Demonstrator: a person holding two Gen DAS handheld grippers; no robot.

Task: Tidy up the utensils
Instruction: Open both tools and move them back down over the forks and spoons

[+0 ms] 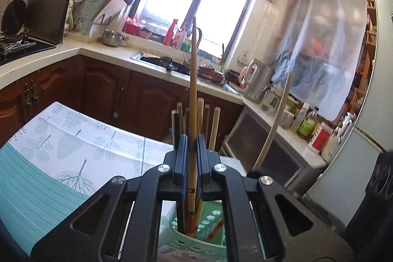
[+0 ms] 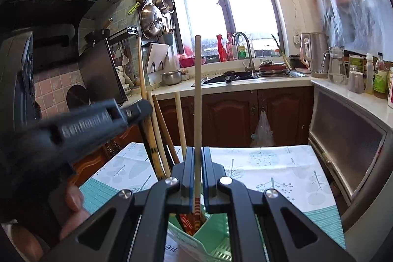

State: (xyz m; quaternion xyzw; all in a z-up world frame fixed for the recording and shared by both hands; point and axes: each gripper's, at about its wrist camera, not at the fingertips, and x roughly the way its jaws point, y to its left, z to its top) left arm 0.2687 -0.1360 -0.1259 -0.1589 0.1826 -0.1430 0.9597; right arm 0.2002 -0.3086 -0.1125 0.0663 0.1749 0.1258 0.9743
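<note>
So in the left wrist view the left gripper [image 1: 192,151] has its fingers pinched tight on a long bamboo chopstick [image 1: 193,90], which stands upright and runs from the 6 o'clock area up past the middle of the frame. Its bottom end sits down in the green utensil holder [image 1: 211,235] at 6 o'clock, packed in with a bunch of other chopsticks [image 1: 207,119] sticking up just behind the fingers. One more pale stick [image 1: 275,124] leans off toward 3 o'clock. The holder sits on a table with a leaf-print cloth [image 1: 61,146] off toward 9 o'clock. Over in the right wrist view, the right gripper [image 2: 197,166] is squeezed onto a pale chopstick [image 2: 197,95], also upright, its red-patterned lower end down in the same green holder [image 2: 216,237] at 6 o'clock. The left gripper's black body [image 2: 81,129] pokes in from 9 o'clock, next to more chopsticks [image 2: 159,134].
</note>
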